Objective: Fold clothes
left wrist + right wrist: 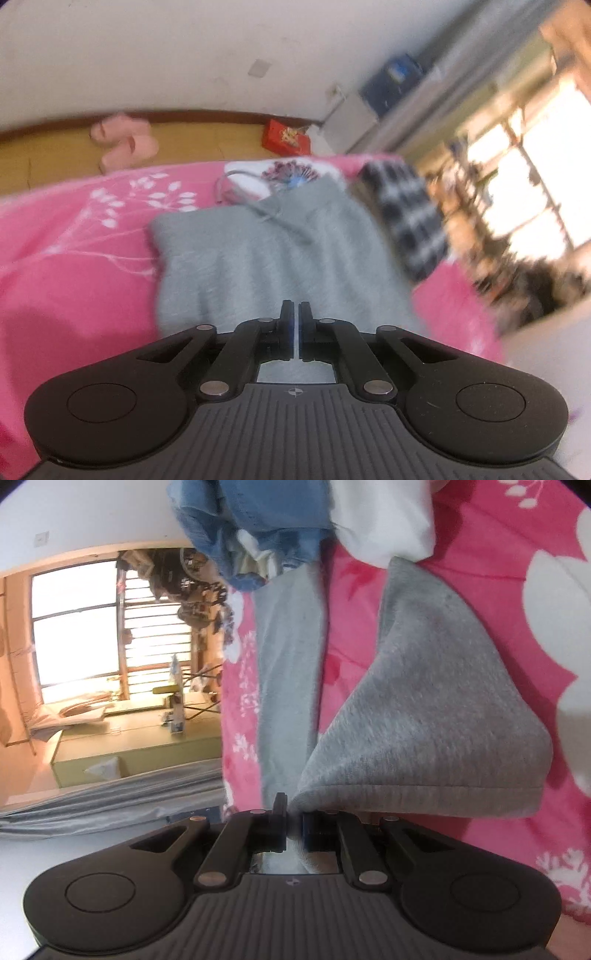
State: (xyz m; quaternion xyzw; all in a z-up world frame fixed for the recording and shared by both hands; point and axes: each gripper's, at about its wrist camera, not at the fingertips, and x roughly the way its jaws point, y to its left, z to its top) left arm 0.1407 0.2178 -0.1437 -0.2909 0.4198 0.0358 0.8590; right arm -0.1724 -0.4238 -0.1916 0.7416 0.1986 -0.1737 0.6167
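Observation:
Grey sweatpants (266, 258) lie on a pink floral bedsheet (74, 240), with the waist and its drawstring (284, 221) at the far end. My left gripper (295, 306) is shut above the near end, and the grey cloth runs up to and under its fingers, apparently pinched. The right wrist view has two grey legs: one leg (288, 664) lies flat and the other leg (443, 709) is lifted into a tent. My right gripper (293, 805) is shut on the corner of the lifted leg's hem (406, 795).
A black-and-white checked garment (410, 221) and a white flowered cloth (280, 173) lie beyond the pants. Blue denim (258, 524) and a white garment (384, 520) are piled by the leg ends. Pink slippers (125, 142) and a red box (286, 138) sit on the floor.

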